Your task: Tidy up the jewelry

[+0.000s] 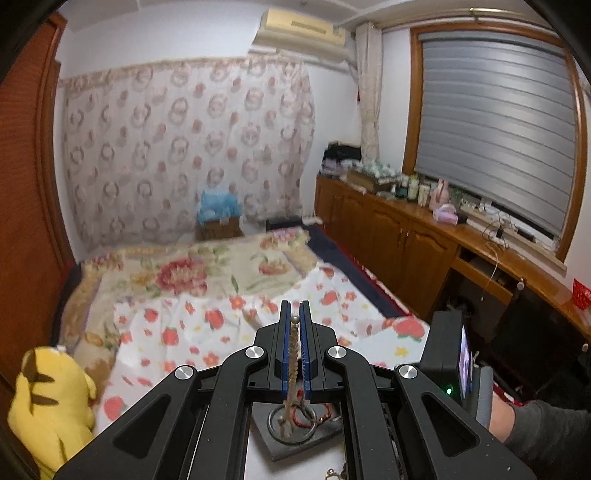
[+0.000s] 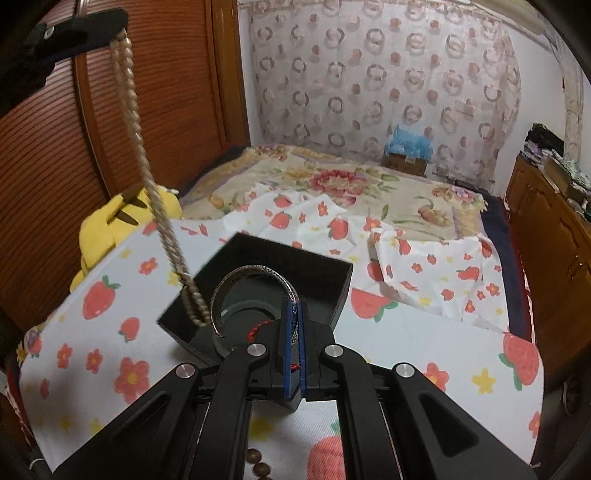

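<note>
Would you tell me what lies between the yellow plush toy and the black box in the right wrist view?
In the right wrist view, the pearl necklace hangs between the yellow plush toy and the black box, above the strawberry-print sheet; it dangles from the left gripper.

From my left wrist view, the pearl necklace [image 1: 293, 363] disappears between the pads, and its lower end blurs into a red cord [image 1: 309, 416] over a ring-shaped thing I cannot identify. My right wrist view shows the same necklace [image 2: 147, 177] smeared by motion; its top end vanishes under the left gripper [image 2: 79, 27], itself cut off by the frame corner. The silver bangle [image 2: 255, 275] is partly hidden between the right pads. Brown beads [image 2: 258, 463] run off the bottom edge.
</note>
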`<state>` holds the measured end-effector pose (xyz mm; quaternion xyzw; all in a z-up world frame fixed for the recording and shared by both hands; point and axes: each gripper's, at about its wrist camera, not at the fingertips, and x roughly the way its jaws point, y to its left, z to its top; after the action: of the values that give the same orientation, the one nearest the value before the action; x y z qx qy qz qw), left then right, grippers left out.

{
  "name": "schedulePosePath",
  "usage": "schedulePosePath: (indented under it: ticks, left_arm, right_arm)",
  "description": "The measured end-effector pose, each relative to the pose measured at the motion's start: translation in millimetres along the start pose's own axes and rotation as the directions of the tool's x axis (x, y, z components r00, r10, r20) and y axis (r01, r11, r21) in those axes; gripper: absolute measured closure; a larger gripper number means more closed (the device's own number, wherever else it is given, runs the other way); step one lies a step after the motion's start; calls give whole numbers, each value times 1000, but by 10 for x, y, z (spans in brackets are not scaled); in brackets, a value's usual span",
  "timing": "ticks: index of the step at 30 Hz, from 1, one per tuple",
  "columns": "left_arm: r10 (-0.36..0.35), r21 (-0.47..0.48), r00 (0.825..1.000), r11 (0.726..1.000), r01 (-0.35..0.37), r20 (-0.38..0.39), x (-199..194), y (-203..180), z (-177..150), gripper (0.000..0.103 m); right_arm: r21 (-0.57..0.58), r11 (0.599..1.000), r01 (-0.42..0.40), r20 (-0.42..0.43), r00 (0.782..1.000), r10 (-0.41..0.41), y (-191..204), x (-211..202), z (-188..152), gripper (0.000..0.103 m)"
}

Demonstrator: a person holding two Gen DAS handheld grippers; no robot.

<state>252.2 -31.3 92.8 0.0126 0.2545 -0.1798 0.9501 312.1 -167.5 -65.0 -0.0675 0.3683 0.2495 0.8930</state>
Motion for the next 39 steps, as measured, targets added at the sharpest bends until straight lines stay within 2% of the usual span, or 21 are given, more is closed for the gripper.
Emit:
schedulePosePath:
  ticks: [6, 14, 20, 22, 26, 29, 31, 33, 39]
  left_arm:
    - [-6, -30, 994, 1000, 2, -107, 435, 120, -280, 99]
    - [-2, -46, 983, 999, -7, -183, 734, 206, -524, 99]
    - [1, -52, 979, 999, -12, -203, 703, 224, -680, 95]
    - [5, -47, 979, 999, -15, -203, 658, 201, -745, 80]
    - [10, -31, 975, 999, -17, -222, 536, 133, -970, 76]
    - [0, -29, 968, 1000, -8, -251, 477, 101, -1175, 73]
    - [-5, -26, 963, 1000, -2, -270, 461, 70, -1288, 71]
    - [4, -15, 957, 1000, -9, -292, 431, 32, -1430, 71]
    - [-4, -28, 941, 1000, -6, -339, 366, -27, -1709, 70]
  right_arm:
    - [-24, 1000, -11, -52, 999, 10, 46, 212, -50, 99]
    - [-36, 999, -41, -71, 997, 38, 98, 270, -122, 97]
    - [-18, 998, -58, -37, 998, 58, 98, 68, -185, 97]
    - [-14, 998, -63, -20, 998, 63, 113, -63, -252, 97]
    - [-17, 998, -67, -14, 998, 67, 126, -301, -440, 97]
    - [-15, 997, -79, -47, 996, 78, 122, -376, -618, 97]
    - [-18, 997, -81, -77, 994, 79, 117, -370, -730, 88]
    - [-16, 997, -81, -105, 991, 79, 107, -338, -833, 84]
    - [20, 995, -93, -148, 984, 95, 79, -253, -1011, 84]
